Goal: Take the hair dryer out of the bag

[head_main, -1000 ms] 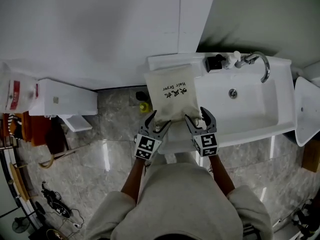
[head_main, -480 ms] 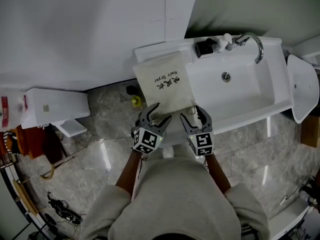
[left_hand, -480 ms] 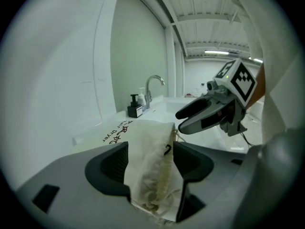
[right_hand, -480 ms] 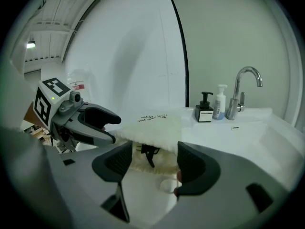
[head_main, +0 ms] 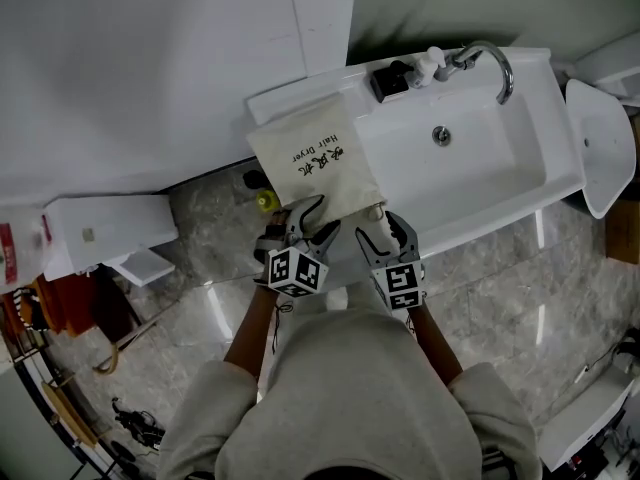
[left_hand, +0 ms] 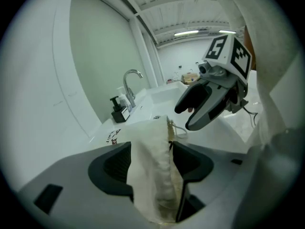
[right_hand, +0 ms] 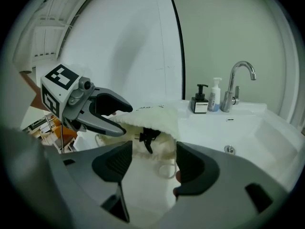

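Lying flat on the white top just left of the sink [head_main: 470,153]: a cream cloth bag [head_main: 315,163] with black letters on it. Soft and a bit wrinkled, with its open end facing the sink's near left corner.

Clamped on the bag's near edge by the left gripper [head_main: 325,213], cloth bunched tight between the jaws and lifted a little, so the mouth gapes.

Tucked inside the bag, the hair dryer [right_hand: 144,136], mostly hidden. Only a small black bit peeking out of the dark mouth.

Spread wide with nothing in them, the jaws of the right gripper [head_main: 378,226], near the sink's front edge, just beside the left one, aimed at the bag's mouth.

Behind the sink, a silver tap [head_main: 490,58] and a black soap bottle [head_main: 390,80].
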A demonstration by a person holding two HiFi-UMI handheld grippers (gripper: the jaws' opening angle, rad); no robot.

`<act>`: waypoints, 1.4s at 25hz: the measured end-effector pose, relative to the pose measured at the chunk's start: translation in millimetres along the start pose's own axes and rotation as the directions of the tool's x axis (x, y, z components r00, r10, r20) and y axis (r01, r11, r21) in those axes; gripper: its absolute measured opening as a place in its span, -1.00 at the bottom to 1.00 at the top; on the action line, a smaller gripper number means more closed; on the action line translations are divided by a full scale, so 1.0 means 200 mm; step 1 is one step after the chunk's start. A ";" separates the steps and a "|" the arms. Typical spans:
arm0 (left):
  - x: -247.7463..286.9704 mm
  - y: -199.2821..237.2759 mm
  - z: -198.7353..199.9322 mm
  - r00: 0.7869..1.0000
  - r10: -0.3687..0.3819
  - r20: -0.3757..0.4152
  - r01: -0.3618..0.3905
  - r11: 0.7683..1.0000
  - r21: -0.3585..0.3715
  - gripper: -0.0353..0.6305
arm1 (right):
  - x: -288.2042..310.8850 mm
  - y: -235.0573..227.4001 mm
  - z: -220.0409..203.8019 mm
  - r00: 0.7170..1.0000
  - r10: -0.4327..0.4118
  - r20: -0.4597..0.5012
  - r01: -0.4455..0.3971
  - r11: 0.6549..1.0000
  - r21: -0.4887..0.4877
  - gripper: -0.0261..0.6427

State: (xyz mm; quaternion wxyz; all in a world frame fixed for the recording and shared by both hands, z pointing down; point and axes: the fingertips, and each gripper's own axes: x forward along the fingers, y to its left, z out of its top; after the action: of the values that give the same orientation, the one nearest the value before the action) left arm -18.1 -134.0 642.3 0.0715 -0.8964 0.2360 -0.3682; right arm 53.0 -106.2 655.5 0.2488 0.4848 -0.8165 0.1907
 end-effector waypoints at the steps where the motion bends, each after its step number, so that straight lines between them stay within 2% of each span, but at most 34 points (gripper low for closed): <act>1: 0.01 0.00 0.00 1.000 -0.007 -0.006 0.007 1.000 0.030 -0.07 | 0.00 0.00 -0.01 1.000 -0.002 -0.003 0.002 1.000 0.001 -0.06; 3: 0.03 -0.01 0.01 1.000 -0.018 -0.018 0.020 0.997 0.075 -0.11 | 0.00 -0.01 -0.02 1.000 -0.004 -0.009 0.004 1.000 0.001 -0.06; 5: 0.04 -0.02 0.01 0.999 -0.024 -0.024 0.026 0.996 0.085 -0.23 | 0.01 0.00 -0.03 1.000 -0.002 -0.016 0.002 1.000 -0.003 -0.07; 9: 0.04 0.00 0.01 0.999 -0.045 -0.011 0.045 0.999 0.009 -0.44 | 0.02 0.01 -0.04 1.000 0.003 -0.022 -0.003 1.000 -0.004 -0.08; 16: 0.00 0.10 0.06 0.999 -0.034 0.024 0.037 0.993 -0.116 -0.74 | 0.03 0.06 -0.03 0.999 0.040 -0.018 -0.040 0.999 -0.018 -0.17; 29: -0.07 0.19 0.15 0.999 -0.026 0.044 0.033 0.987 -0.156 -0.82 | 0.18 0.20 0.09 0.991 0.132 -0.009 -0.132 0.991 -0.034 -0.16; 35: -0.08 0.22 0.17 0.998 -0.034 0.048 0.042 0.986 -0.159 -0.82 | 0.29 0.24 0.12 0.992 0.127 -0.026 -0.127 0.992 -0.018 0.06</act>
State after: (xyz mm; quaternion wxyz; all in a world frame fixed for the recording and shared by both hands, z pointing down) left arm -20.1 -166.9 594.5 -0.0022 -0.9116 0.2460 -0.3293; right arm -18.5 -139.2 667.2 0.2513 0.4270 -0.8443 0.2042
